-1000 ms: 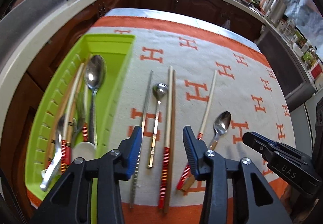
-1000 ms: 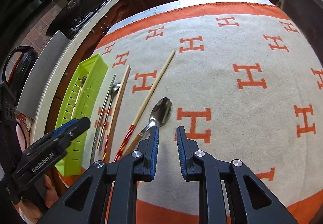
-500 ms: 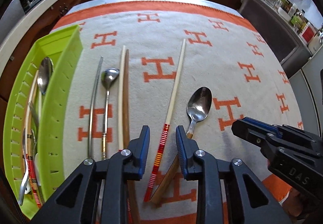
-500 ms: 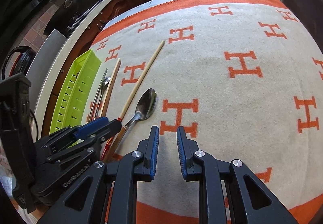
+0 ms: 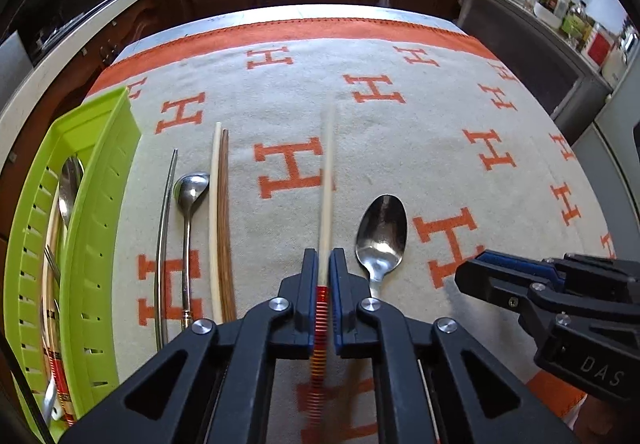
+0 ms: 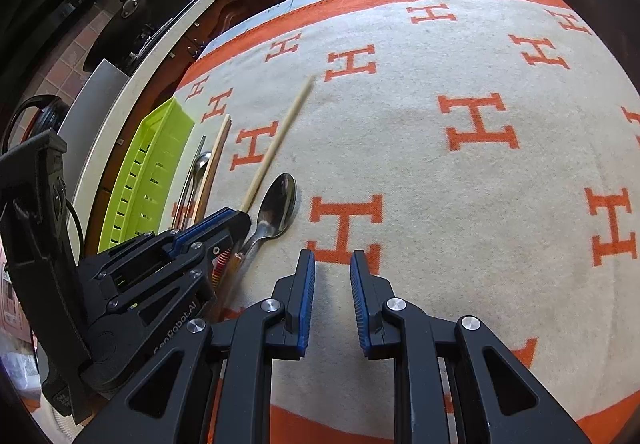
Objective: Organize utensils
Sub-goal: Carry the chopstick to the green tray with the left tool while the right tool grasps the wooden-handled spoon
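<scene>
Left wrist view: left gripper (image 5: 324, 264) clamped on pale chopstick (image 5: 327, 179) near its red-banded end, on the blanket (image 5: 400, 147). Right gripper (image 6: 332, 276) narrowly parted, empty. Risk: off-centre hold, so pivoting or slipping before the green tray (image 5: 100, 203) is judged likely.

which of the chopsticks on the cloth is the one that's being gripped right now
The pale chopstick with the red-striped handle, lying alone left of the large spoon. The left hand-held gripper is shut on it; the pale and dark brown pair lies untouched beside the small spoon.
</scene>
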The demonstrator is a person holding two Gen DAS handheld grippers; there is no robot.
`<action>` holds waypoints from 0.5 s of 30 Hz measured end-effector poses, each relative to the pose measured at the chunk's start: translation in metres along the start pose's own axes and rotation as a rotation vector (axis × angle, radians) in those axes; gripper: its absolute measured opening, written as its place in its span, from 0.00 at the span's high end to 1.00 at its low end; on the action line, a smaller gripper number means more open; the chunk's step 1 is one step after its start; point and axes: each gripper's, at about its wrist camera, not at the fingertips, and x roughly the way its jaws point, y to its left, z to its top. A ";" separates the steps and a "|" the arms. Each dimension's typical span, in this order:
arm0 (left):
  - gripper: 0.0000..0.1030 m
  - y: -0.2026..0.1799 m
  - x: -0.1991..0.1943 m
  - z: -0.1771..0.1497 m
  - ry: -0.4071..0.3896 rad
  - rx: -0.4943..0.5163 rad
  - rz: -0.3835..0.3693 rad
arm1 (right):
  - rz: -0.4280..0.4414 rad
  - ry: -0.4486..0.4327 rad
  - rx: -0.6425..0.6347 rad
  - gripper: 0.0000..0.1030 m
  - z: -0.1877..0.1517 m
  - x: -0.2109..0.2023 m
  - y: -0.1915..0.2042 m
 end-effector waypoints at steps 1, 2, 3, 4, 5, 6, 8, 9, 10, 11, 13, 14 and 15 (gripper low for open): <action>0.97 0.003 -0.001 0.000 -0.002 -0.021 -0.004 | 0.001 0.001 0.001 0.82 0.000 0.000 0.000; 0.97 0.006 -0.002 0.000 -0.005 -0.038 0.001 | 0.002 0.001 0.002 0.82 0.000 0.000 0.000; 0.97 0.008 -0.003 0.000 -0.008 -0.049 0.007 | 0.003 0.002 0.003 0.82 0.000 0.000 0.001; 0.97 0.011 -0.007 0.000 -0.016 -0.058 0.009 | 0.005 0.004 0.005 0.82 0.000 0.000 0.001; 0.97 0.013 -0.011 0.001 -0.028 -0.066 0.010 | 0.008 0.006 0.006 0.82 0.000 0.000 0.001; 0.97 0.015 -0.015 0.001 -0.040 -0.072 0.011 | 0.011 0.010 0.008 0.82 -0.001 0.001 0.002; 0.97 0.019 -0.027 0.001 -0.069 -0.082 0.014 | 0.026 0.019 0.016 0.82 -0.001 0.003 0.005; 0.97 0.021 -0.034 0.001 -0.084 -0.086 0.015 | 0.036 0.023 0.021 0.82 -0.001 0.003 0.006; 0.97 0.023 -0.041 0.001 -0.096 -0.088 0.016 | 0.046 0.028 0.026 0.82 -0.001 0.004 0.007; 0.97 0.025 -0.048 0.002 -0.110 -0.090 0.019 | 0.058 0.032 0.033 0.81 -0.001 0.005 0.009; 0.97 0.033 -0.065 0.002 -0.134 -0.098 0.034 | 0.067 0.035 0.036 0.79 -0.002 0.006 0.012; 0.97 0.038 -0.073 0.001 -0.145 -0.103 0.045 | 0.072 0.039 0.034 0.79 -0.003 0.008 0.016; 0.97 0.044 -0.081 0.001 -0.159 -0.109 0.058 | 0.077 0.042 0.032 0.79 -0.003 0.009 0.018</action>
